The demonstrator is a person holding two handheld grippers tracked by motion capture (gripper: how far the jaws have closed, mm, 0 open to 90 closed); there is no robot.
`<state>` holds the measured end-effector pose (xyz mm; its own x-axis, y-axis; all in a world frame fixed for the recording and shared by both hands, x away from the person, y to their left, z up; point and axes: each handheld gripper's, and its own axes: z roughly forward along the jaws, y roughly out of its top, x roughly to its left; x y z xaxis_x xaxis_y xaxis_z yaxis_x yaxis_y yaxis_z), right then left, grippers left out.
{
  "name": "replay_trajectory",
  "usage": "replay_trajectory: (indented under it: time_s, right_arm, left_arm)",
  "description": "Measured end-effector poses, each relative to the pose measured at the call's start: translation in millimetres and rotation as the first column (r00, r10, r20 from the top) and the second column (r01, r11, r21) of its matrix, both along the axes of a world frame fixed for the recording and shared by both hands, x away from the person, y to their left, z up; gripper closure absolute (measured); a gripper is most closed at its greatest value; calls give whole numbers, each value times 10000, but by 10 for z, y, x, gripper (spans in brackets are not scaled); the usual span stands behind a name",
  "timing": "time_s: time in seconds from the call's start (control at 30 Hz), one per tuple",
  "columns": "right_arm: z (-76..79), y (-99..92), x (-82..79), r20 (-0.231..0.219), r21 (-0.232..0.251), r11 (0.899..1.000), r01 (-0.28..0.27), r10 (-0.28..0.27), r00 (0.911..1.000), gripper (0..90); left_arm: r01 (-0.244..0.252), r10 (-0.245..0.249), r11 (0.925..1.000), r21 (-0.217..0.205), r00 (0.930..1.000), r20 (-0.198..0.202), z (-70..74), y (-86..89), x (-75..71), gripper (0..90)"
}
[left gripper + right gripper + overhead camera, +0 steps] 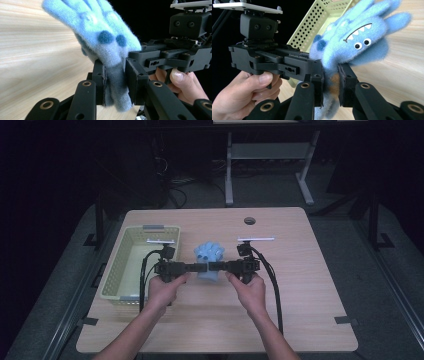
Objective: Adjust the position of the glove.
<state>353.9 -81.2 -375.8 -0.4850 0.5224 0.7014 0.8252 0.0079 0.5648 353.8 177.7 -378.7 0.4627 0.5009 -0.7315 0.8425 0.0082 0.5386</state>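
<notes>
High view – both claws (207, 267) level, tips meeting, clamped on blue plush toy (208, 251).

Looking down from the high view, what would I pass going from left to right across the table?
Green basket → left tool → blue plush toy, gripped between both tools → right tool → bare wood of the table.

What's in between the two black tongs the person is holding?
A fuzzy blue monster toy. In the high view it sits between the left tongs and right tongs; both gripper views show each pair pinching it.
</notes>
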Motion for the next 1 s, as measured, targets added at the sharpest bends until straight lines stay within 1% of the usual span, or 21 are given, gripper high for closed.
replay_trajectory:
  time_s: [0.23, 0.27, 0.53, 0.63, 0.73, 0.9, 0.97, 1.0]
  right_arm:
    - [59, 120, 36, 89, -73, 9999, -142, 143, 9999, 769]
    - [75, 148, 44, 80, -17, 9998, -199, 199, 9998, 769]
    - [120, 250, 70, 197, -133, 9993, -362, 365, 9991, 770]
    - [139, 291, 82, 213, -94, 9990, -444, 445, 9988, 770]
    - [153, 327, 95, 181, -137, 9986, -516, 519, 9985, 771]
    - [204, 395, 130, 330, -204, 9978, -624, 630, 9975, 771]
    - [236, 444, 153, 339, -199, 9972, -721, 728, 9968, 771]
    - [236, 444, 153, 339, -199, 9972, -721, 728, 9968, 771]
  left_arm:
    - [-129, 129, 9999, 1, 9999, 80, 51, 111, -1, 703]
    - [-137, 137, 9999, -20, 9999, 94, 57, 128, 0, 703]
    - [-267, 268, 9996, -51, 9995, 140, 99, 240, -7, 703]
    - [-318, 319, 9995, -53, 9994, 160, 112, 280, -16, 703]
    - [-376, 377, 9992, -106, 9992, 126, 118, 318, -18, 703]
    - [-479, 484, 9986, -222, 9987, 189, 157, 387, -11, 703]
    - [-526, 530, 9985, -161, 9983, 237, 183, 440, -6, 703]
    - [-526, 530, 9985, -161, 9983, 237, 183, 440, -6, 702]
